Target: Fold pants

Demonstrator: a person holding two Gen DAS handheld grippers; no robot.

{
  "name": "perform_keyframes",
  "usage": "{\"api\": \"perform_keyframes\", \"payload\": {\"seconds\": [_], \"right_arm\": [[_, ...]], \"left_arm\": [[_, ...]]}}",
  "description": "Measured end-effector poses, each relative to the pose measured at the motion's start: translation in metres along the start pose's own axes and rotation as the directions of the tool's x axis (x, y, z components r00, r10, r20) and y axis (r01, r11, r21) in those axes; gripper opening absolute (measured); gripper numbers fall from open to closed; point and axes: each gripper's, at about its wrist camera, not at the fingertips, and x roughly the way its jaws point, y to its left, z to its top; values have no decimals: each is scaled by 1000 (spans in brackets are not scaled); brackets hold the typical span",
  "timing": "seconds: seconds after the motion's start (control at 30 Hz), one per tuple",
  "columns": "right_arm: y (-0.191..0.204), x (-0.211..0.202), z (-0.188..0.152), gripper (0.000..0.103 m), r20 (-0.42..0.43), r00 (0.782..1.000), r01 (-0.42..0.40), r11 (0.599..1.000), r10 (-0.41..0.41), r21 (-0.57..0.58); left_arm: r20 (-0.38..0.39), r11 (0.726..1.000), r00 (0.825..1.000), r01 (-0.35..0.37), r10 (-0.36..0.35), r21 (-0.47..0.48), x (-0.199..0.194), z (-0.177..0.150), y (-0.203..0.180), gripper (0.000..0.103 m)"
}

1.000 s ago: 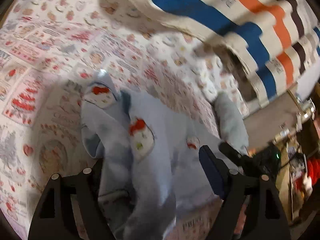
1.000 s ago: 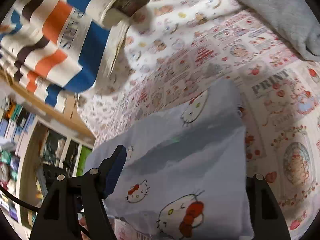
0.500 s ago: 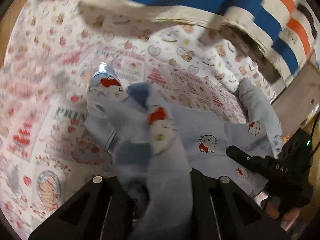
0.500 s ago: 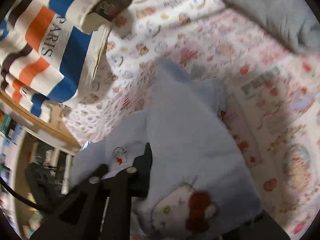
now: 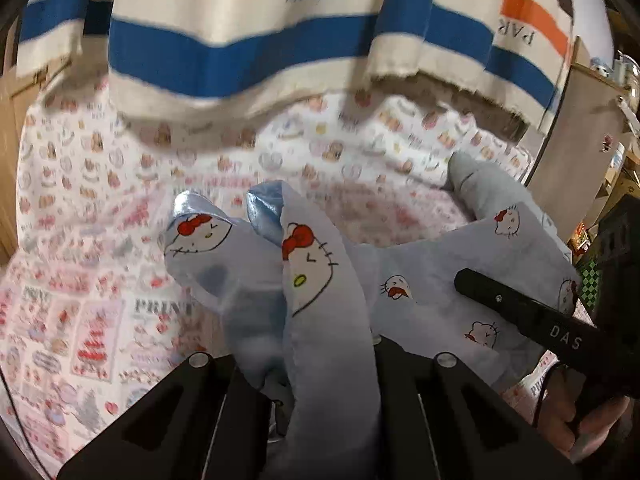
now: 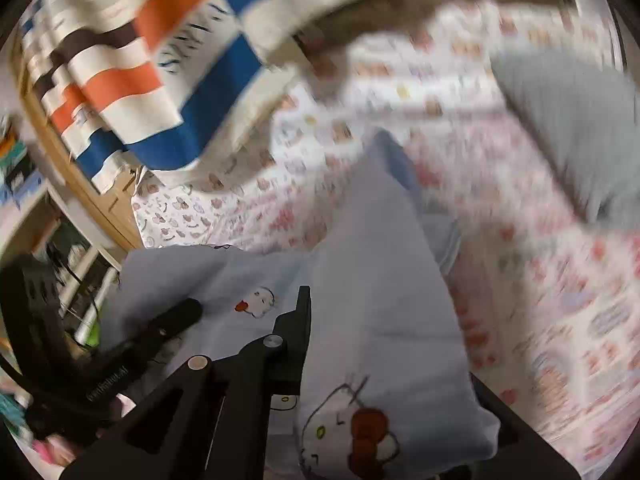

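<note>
You have one pair of pale blue pants (image 5: 436, 280) printed with cat faces, lying bunched on the bed sheet (image 5: 80, 272), and both grippers have hold of it.

Your left gripper (image 5: 320, 364) is clamped narrow on a raised fold of the pants: in the left wrist view the cloth rises between the two black fingers (image 5: 224, 392) at 6 o'clock and stands up toward the centre, with two large cat faces with red bows on the lifted folds. Three smaller faces show on the flat part of the pants toward 3 o'clock. Your right gripper (image 5: 516, 312) comes in from 4 o'clock in that view, lying over the flat cloth.

In the right wrist view, which is blurred, your right gripper (image 6: 384, 400) pinches the pants (image 6: 376, 280) as well: one finger (image 6: 296, 340) presses the cloth's left side, and the other is mostly hidden beneath the fabric at 5 o'clock. The cloth rises as one ridge from 6 o'clock toward the centre, with one big cat face at its near end. Your left gripper (image 6: 160, 332) shows at 8 o'clock, on the same garment.

One striped blanket (image 5: 280, 40), in blue, orange, brown and cream, hangs across 12 o'clock in the left view and at 10 o'clock in the right (image 6: 132, 72). One grey cushion (image 6: 568, 128) lies on the sheet at 2 o'clock, apart from the pants.
</note>
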Motion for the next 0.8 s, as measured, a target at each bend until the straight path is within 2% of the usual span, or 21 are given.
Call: {"api": "perform_keyframes", "payload": {"seconds": [0.17,0.27,0.33,0.4,0.5,0.63,0.7,0.8], "right_arm": [[18,-19,17,8,83,996,-14,998,19,-58],[20,-32,30,8,144,990,16,995,-2,-100],[16,-42,42,8,182,983,31,994,-10,-109],[10,-50,52,4,209,978,45,994,-23,-104],[-2,-66,66,2,270,961,100,989,-68,-105],[-27,-95,92,2,339,931,173,980,-132,-95],[-39,-109,106,2,377,912,207,974,-160,-87],[-67,-135,138,2,467,850,304,951,-245,-55]], "left_arm": [[43,1000,999,13,-13,2,-7,18,-5,7],[87,1000,996,17,-19,22,-13,34,-13,7],[112,999,993,24,-29,45,-12,48,-23,7],[124,996,990,64,-72,69,-8,65,-40,7],[152,985,982,91,-113,149,-4,82,-72,7],[185,971,968,129,-167,201,5,105,-111,6],[214,963,956,155,-203,220,12,120,-133,6],[250,950,932,204,-262,235,28,146,-165,6]]}}
